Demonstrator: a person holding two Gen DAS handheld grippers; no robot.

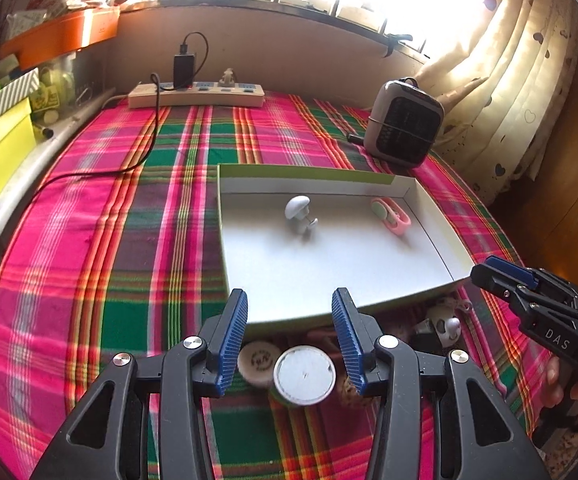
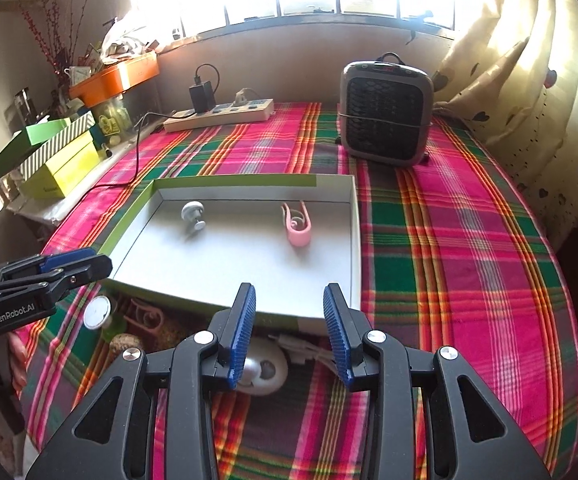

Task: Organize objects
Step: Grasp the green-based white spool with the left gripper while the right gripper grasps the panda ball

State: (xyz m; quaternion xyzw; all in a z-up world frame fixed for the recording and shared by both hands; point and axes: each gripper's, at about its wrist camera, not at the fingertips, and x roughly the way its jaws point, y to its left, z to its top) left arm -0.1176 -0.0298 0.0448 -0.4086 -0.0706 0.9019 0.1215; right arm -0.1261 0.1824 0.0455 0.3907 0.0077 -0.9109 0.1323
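A table [image 1: 89, 208] has a bright checked cloth in pink, green and red. On it lies a flat white box [image 1: 341, 304] with green outer sides, near the front edge of the table. Inside the box, near its far wall, a small white mushroom toy [image 1: 300, 214] sits toward the left, and a pink clip [image 1: 391, 216] lies in the far right corner.

Small things lie on the cloth in front of the box's near wall. There is a round white lid [image 1: 304, 374], a cream bottle cap [image 1: 257, 362] just beside it, a second pink clip [image 2: 145, 316], and a white round toy [image 2: 263, 372].

The left gripper [image 1: 289, 336] hangs over the lid and the cap. Its blue pads stand apart and hold nothing. The right gripper [image 2: 289, 334] hangs over the white round toy. Its pads are also apart and hold nothing.

A small heater [image 2: 385, 114] stands near the far right edge of the table. A power strip [image 1: 197, 94] lies along the far edge.
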